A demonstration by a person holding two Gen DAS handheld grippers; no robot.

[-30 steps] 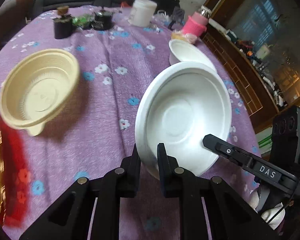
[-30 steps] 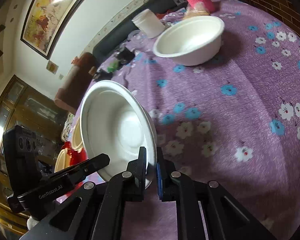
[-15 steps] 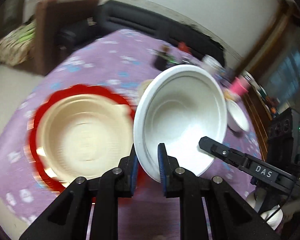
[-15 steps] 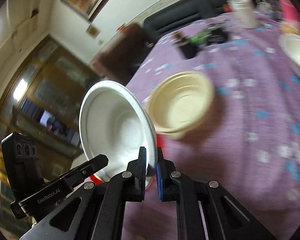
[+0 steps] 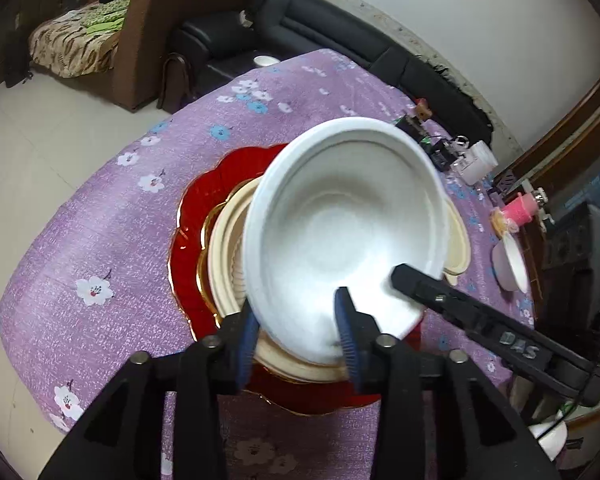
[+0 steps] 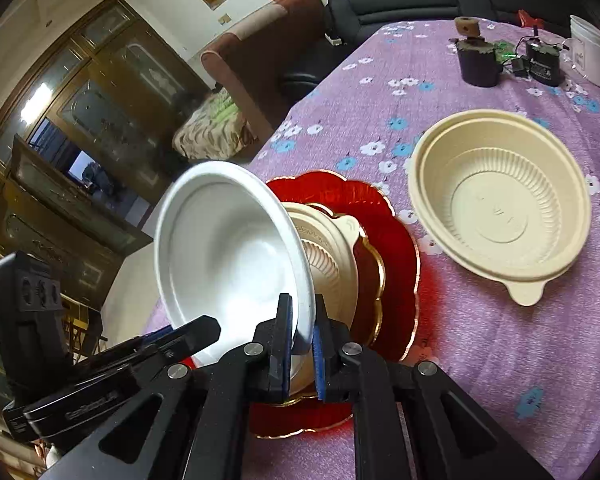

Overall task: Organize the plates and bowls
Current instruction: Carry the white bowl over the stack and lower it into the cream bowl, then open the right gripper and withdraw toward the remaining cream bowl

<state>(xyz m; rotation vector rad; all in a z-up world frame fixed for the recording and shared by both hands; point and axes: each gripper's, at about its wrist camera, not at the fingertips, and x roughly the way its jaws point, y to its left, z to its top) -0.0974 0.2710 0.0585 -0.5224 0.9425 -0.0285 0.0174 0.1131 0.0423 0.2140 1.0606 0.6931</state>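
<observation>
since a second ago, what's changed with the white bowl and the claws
Both claws carried the white bowl from mid-table to above the beige bowl on the red plate. The left claw has since opened; the right claw still grips the rim.

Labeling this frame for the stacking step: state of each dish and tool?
White bowl: tilted, above the cream bowl on the plate.
Left tool: open, fingers straddle the white bowl's rim.
Right tool: shut on the white bowl's rim.
Cream bowl on plate: upright, sits in the red plate.
Red plate: flat on table.
Second cream bowl: upright, empty, beside the plate.
Small white bowl: on table, far side.
</observation>
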